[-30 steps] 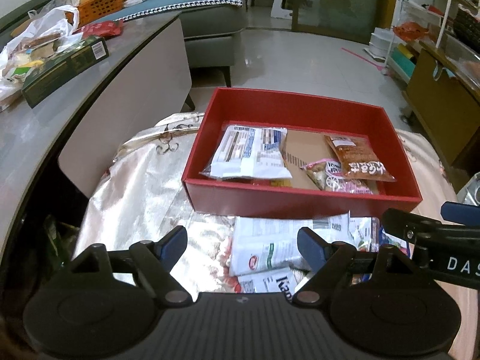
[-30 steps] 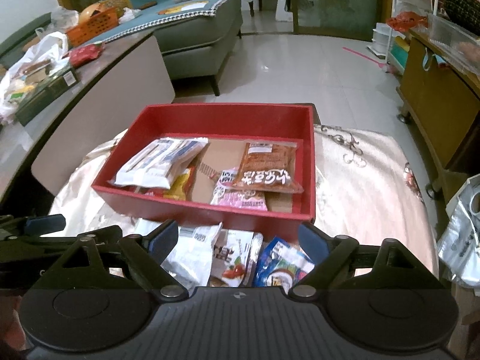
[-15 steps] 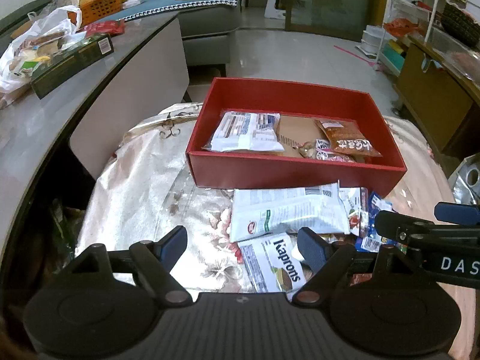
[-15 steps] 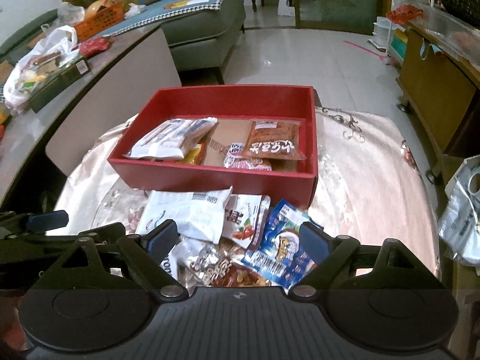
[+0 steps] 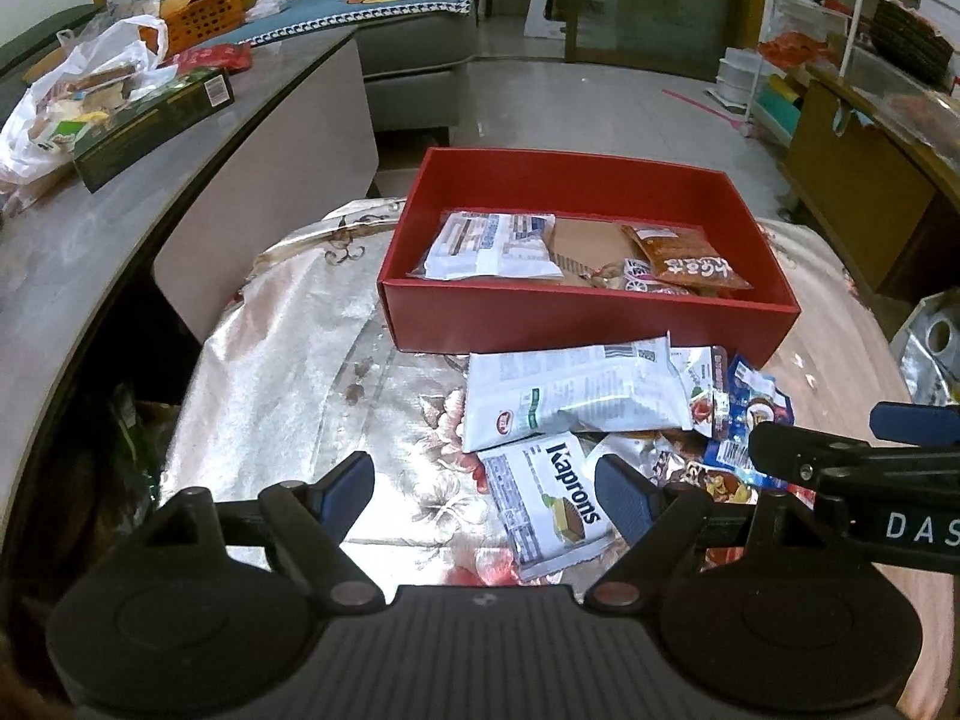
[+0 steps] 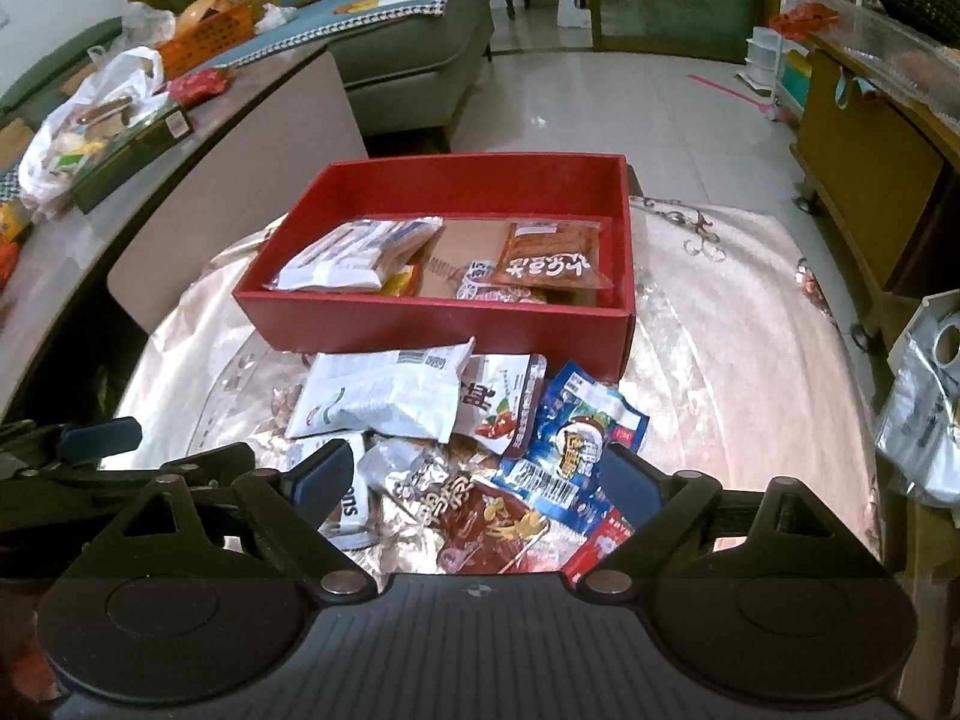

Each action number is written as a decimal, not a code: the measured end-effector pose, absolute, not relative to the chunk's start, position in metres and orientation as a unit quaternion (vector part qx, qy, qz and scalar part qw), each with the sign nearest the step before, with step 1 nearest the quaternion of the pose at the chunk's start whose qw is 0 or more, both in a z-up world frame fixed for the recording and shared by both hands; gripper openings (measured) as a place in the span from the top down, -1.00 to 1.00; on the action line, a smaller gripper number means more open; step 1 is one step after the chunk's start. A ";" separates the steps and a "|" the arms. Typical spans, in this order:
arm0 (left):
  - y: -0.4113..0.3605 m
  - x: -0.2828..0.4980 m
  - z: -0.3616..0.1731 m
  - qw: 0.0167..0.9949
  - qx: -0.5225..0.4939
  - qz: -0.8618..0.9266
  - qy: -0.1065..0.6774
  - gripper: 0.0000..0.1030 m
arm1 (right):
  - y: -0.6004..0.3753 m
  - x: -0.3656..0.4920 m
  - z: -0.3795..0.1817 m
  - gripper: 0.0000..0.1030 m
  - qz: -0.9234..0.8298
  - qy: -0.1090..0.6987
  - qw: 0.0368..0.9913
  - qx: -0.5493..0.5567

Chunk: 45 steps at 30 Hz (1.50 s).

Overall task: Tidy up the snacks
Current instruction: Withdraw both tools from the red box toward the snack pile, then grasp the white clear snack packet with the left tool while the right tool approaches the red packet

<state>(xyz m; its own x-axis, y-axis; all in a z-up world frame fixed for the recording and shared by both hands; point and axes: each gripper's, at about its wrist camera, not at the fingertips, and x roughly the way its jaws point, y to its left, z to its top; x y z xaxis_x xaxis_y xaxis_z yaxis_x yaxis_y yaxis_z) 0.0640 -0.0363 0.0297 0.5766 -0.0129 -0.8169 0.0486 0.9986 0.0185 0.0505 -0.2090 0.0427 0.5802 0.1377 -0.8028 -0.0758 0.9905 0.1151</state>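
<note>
Two hand-held grippers hang above a pile of snack packets in front of a red box on a cloth-covered table.

Nearest, the left gripper [image 5: 486, 489] and right gripper [image 6: 477, 471] both have their jaws spread wide, holding nothing. Below them, toward the table's near edge, lie a Kaprons packet [image 5: 549, 510], a large white packet [image 6: 384, 399] and a blue packet [image 6: 585, 432], overlapping. Just behind the pile, the red box [image 6: 444, 324] holds a white packet [image 5: 489, 246] at its left side and an orange-brown packet [image 6: 552, 261] at its right.
</note>
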 end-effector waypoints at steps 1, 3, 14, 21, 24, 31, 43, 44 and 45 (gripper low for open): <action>-0.036 0.063 0.029 0.887 0.019 -0.018 0.460 -0.46 | -0.210 0.049 0.043 -0.81 0.060 0.454 0.888 0.034; -0.036 0.060 0.029 0.887 0.019 -0.019 0.461 -0.46 | -0.209 0.046 0.043 -0.81 0.061 0.456 0.887 0.033; -0.032 0.046 0.026 0.885 0.023 -0.016 0.465 -0.46 | -0.210 0.031 0.041 -0.83 0.060 0.459 0.886 0.032; -0.024 0.041 0.023 0.882 0.018 -0.008 0.471 -0.47 | -0.213 0.025 0.036 -0.88 0.054 0.469 0.881 0.032; -0.022 0.038 0.021 0.880 0.018 -0.006 0.474 -0.47 | -0.211 0.023 0.032 -0.89 0.056 0.476 0.877 0.025; -0.012 0.044 0.016 0.876 0.005 0.002 0.483 -0.47 | -0.227 0.027 0.022 -0.89 0.032 0.491 0.869 0.049; 0.021 0.077 0.013 0.857 -0.119 0.001 0.502 -0.48 | -0.235 0.030 0.023 -0.90 0.043 0.487 0.871 0.053; 0.021 0.078 0.010 0.854 -0.121 0.004 0.506 -0.48 | -0.236 0.031 0.021 -0.90 0.042 0.490 0.869 0.051; 0.020 0.082 0.005 0.849 -0.123 0.005 0.513 -0.48 | -0.236 0.031 0.019 -0.90 0.042 0.494 0.867 0.049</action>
